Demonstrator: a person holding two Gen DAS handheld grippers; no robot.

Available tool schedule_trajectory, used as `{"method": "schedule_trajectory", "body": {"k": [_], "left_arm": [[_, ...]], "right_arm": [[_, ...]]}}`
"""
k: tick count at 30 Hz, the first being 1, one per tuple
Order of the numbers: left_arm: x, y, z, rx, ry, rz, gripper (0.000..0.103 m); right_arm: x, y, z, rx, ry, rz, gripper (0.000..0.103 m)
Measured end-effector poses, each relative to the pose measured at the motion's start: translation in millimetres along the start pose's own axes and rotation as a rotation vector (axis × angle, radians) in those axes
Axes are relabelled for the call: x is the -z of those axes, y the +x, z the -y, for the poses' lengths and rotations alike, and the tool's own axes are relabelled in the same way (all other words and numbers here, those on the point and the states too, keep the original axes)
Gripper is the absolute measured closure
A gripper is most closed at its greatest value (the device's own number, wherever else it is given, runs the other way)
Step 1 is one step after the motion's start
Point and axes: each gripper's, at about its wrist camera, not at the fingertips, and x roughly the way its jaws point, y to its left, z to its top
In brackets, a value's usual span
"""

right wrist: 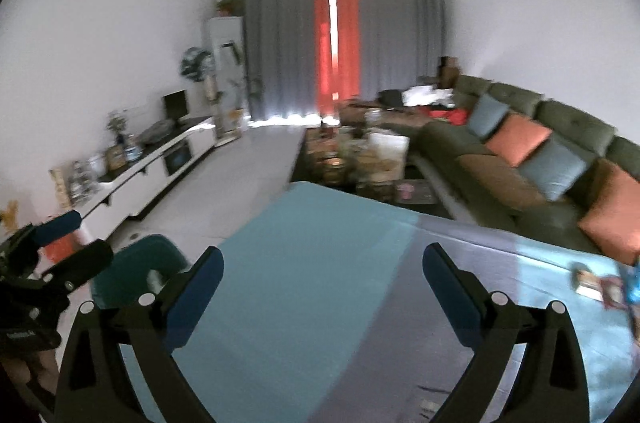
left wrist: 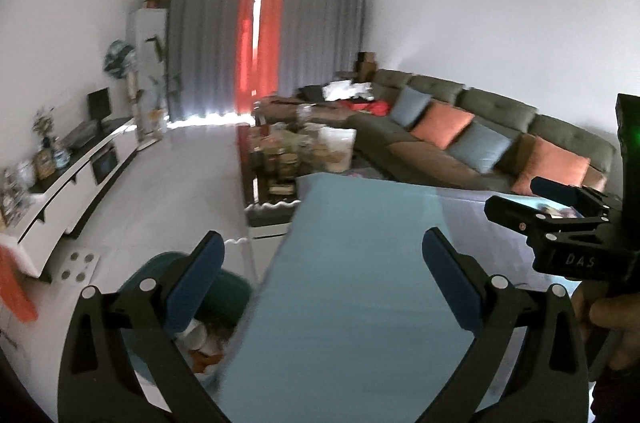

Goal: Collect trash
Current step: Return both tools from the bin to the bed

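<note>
Hanging above a light blue surface (left wrist: 352,303), the left claw (left wrist: 324,263) stands spread wide with nothing between its blue pads (left wrist: 192,287); the right claw (right wrist: 324,267) is spread just as wide over the same surface and is also empty. Below and to the left of the left claw, off the surface's edge, sits a dark green trash bin (left wrist: 224,299), with cups and scraps of trash (left wrist: 204,343) showing inside it. From the right wrist view the same bin lies to the left of the right claw, and the left claw appears at the far left edge. In the left wrist view the right claw (left wrist: 552,219) juts in from the right, with a hand (left wrist: 612,319) on its handle. Well to the right of the right claw, a few colourful wrappers (right wrist: 600,283) lie on the surface near its far edge; they are too blurred to name more closely. Beyond the surface's far end stands a dark coffee table (left wrist: 296,151) crowded with jars and bags. Right of it runs a long olive sofa (left wrist: 480,119) with orange and blue-grey cushions (left wrist: 440,123). To the left, across the pale floor (left wrist: 192,175), a white TV cabinet (left wrist: 80,171) lines the wall. Grey curtains (left wrist: 312,35) with an orange strip close the far end of the room
</note>
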Motion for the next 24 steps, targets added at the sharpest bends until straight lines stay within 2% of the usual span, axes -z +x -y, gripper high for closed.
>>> {"method": "schedule_trajectory", "body": {"k": [8,13,17,24], "left_arm": [[2,-13,67,0.111,0.063,0.007,0.005],[7,-28,98,0.161,0.086,0.023,0.006],[10,-36,111,0.175,0.110,0.050,0.005],[13,-40,123,0.180,0.113,0.117,0.005]], "right_arm": [[30,-47,45,0.156,0.058,0.019,0.007],[48,-66,65,0.214,0.092,0.023,0.007],[60,-83,66,0.252,0.093,0.046,0.007],[75,-122,64,0.310,0.109,0.160,0.007]]}}
